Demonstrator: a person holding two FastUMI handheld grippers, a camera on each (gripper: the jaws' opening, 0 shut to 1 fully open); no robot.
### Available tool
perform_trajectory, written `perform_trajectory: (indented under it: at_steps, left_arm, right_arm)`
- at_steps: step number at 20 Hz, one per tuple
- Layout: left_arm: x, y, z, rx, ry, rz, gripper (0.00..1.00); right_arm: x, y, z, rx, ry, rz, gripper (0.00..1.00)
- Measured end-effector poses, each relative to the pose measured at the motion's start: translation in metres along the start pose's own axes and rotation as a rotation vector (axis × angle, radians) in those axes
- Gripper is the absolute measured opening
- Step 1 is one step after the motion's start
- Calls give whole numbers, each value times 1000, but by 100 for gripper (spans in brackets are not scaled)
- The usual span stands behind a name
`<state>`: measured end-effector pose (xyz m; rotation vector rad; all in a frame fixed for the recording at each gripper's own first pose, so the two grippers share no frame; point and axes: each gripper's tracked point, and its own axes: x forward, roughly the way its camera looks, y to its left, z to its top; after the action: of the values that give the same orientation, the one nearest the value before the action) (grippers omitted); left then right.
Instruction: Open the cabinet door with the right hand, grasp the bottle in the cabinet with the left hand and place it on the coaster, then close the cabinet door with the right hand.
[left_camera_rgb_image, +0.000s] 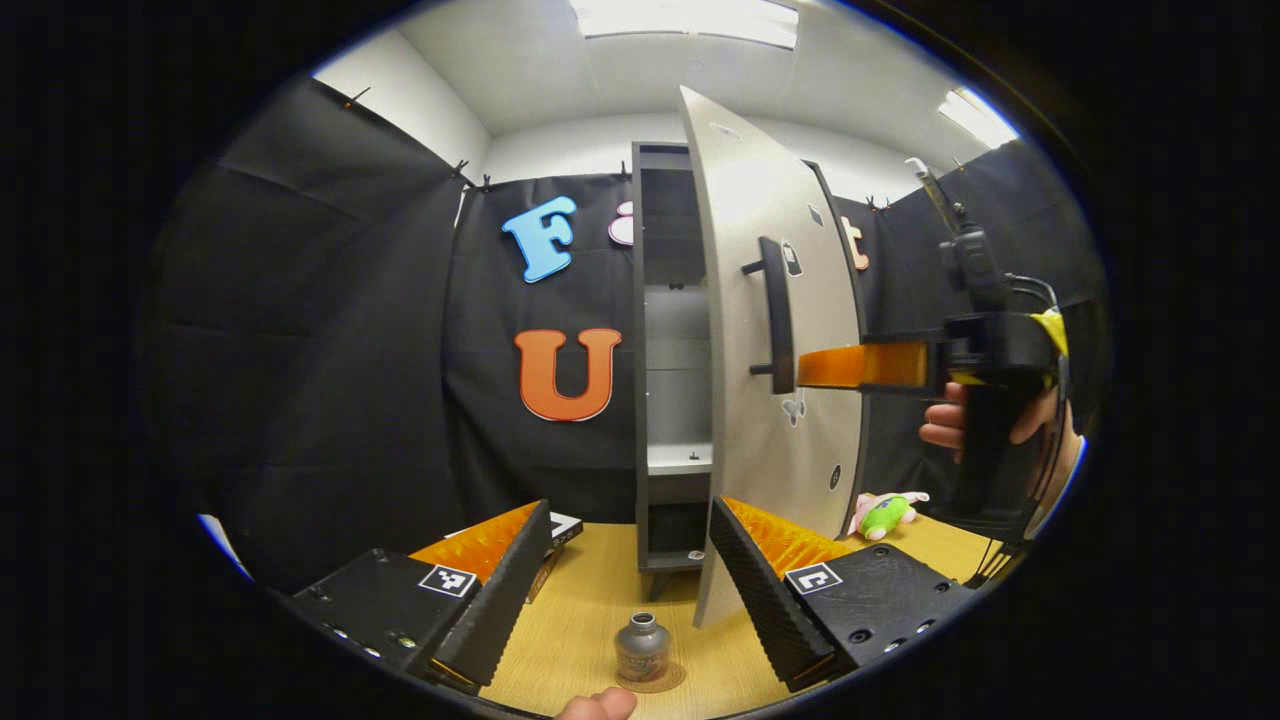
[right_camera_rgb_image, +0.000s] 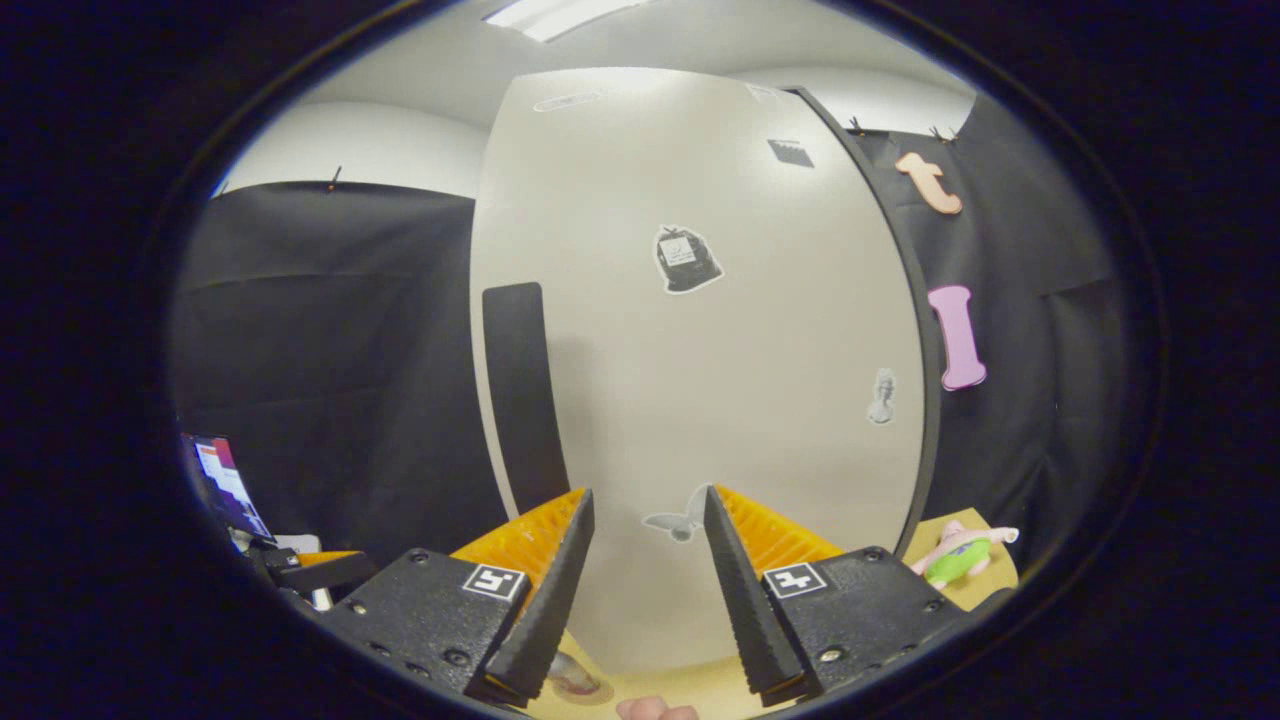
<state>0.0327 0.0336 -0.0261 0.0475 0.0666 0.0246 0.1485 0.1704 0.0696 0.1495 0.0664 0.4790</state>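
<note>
With the small grey metal bottle (left_camera_rgb_image: 641, 647) already on its round coaster (left_camera_rgb_image: 655, 680) on the wooden worktop (left_camera_rgb_image: 590, 590), both tongs, left (left_camera_rgb_image: 620, 580) and right (right_camera_rgb_image: 645, 560), gape empty; the right's next push should land flat beside the pale cabinet door's (right_camera_rgb_image: 700, 380) dark handle (right_camera_rgb_image: 520, 390); its stickers are unreadable.

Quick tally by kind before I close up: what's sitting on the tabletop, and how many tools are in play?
Bottles: 1, bottle on the coaster
Coasters: 1
Plush toys: 1, plush toy
Cabinets: 1, cabinet, door open
Tools: 2, left tool, right tool
Total: 6
</note>
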Motion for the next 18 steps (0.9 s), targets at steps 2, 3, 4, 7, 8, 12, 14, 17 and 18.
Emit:
perform_trajectory:
  at_steps: [2,3,4,7,8,12,14,17,18]
  left_arm:
    - [1,11,-3,-6,0,24,96]
    - [1,17,-5,-9,3,36,96]
    - [0,22,-7,-12,6,47,96]
    - [-2,33,-8,-14,8,77,96]
    - [-2,35,-8,-10,7,84,96]
    - [0,30,-5,-11,-6,79,100]
    - [-1,22,-4,-14,-7,68,100]
    - [-3,6,-3,-19,-11,43,100]
    - [-4,-1,1,-21,-21,35,100]
  right_arm:
    - [21,-1,0,-15,-4,-26,73]
    - [23,-4,-3,-22,-2,-39,73]
    - [25,-5,-3,-26,1,-44,73]
    - [18,-10,2,-34,-14,-53,73]
    - [10,-14,5,-38,-20,-62,73]
    - [-42,-32,13,-73,-40,-109,71]
    - [-76,-46,13,-87,-39,-149,73]
    - [-132,-75,13,-96,-49,-237,71]
    - [-152,-87,13,-92,-57,-270,70]
